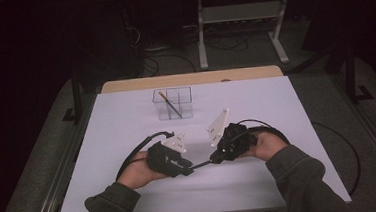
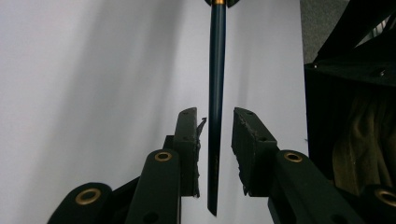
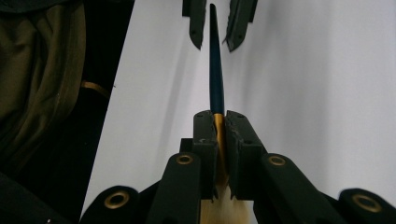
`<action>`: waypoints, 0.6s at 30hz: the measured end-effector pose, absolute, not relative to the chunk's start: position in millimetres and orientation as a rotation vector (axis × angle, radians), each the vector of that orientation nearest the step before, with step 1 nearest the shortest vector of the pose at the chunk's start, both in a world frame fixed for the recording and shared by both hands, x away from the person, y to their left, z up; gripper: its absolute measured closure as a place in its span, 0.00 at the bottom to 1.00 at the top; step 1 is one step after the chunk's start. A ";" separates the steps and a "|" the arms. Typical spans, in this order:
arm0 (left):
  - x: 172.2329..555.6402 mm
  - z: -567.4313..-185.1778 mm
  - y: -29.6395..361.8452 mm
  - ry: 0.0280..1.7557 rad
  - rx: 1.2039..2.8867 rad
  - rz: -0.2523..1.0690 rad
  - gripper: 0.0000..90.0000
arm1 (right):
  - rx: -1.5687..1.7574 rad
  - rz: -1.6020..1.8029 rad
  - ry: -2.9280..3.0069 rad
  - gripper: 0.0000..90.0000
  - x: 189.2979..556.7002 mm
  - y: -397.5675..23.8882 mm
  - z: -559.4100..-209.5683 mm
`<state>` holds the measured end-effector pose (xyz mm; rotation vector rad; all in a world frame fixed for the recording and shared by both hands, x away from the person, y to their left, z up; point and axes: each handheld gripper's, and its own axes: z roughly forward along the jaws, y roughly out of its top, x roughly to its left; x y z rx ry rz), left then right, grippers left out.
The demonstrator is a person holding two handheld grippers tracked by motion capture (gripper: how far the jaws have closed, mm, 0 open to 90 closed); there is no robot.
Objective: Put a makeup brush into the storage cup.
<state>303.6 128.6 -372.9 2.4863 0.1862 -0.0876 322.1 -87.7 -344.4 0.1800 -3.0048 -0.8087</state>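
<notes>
Dark blue lacquer and a gold band mark the paintbrush [image 1: 202,163], which hangs level between the two grippers just below the middle of the high view, above the pale lilac table [image 1: 127,125]. The right gripper [image 3: 220,122] has its jaws pressed together on the gold ferrule, pale bristles showing beneath the pads at the bottom of its own view. The handle runs away from it toward the top of that frame, where the tip sits between the far jaws of the left gripper [image 2: 215,122]. In the left gripper view those jaws stand apart: the handle passes down the gap, close to the left pad, with clear daylight on the right side, so the pads are not pressing on it.

A clear divided box [image 1: 173,103] stands in the upper middle of the high view, well apart from both hands, and a second brush [image 1: 170,104] leans slantwise inside it. Between the box and the grippers lies a broad bare stretch of tabletop. The left hand [image 1: 135,174] sits near the lower left edge of the table, the right hand [image 1: 266,145] farther in from the right edge. The wooden strip [image 1: 189,79] along the far edge of the table is beyond the box.
</notes>
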 end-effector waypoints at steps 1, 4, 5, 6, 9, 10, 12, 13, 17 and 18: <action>303.5 -373.1 127.8 0.178 2.491 -0.089 0.79 | 0.199 -0.816 -3.005 0.92 321.9 -85.6 -343.5; 302.1 -374.1 124.8 0.166 2.500 -0.094 0.85 | 0.218 -0.792 -3.010 0.92 319.7 -80.7 -340.1; 301.6 -374.4 124.6 0.166 2.502 -0.085 0.89 | 0.232 -0.787 -3.024 0.92 319.5 -79.2 -339.3; 301.7 -374.5 124.6 0.166 2.507 -0.074 0.92 | 0.229 -0.780 -3.021 0.92 319.0 -78.3 -338.4; 301.6 -374.9 125.8 0.183 2.504 -0.048 0.93 | 0.235 -0.776 -3.061 0.91 318.5 -76.1 -338.3; 301.4 -375.3 126.4 0.184 2.498 -0.044 0.93 | 0.234 -0.771 -3.060 0.89 318.9 -76.1 -338.8; 300.9 -376.0 127.7 0.192 2.490 -0.032 0.93 | 0.191 -0.785 -3.070 0.79 320.6 -76.8 -339.0; 301.0 -376.4 128.6 0.187 2.490 -0.024 0.93 | 0.179 -0.801 -3.059 0.74 321.9 -77.4 -338.8; 298.2 -376.7 132.8 0.196 2.478 0.014 0.93 | 0.126 -0.851 -3.026 0.65 325.8 -80.8 -336.6; 297.8 -376.7 133.5 0.200 2.473 0.014 0.93 | 0.117 -0.849 -3.030 0.64 326.3 -81.5 -336.5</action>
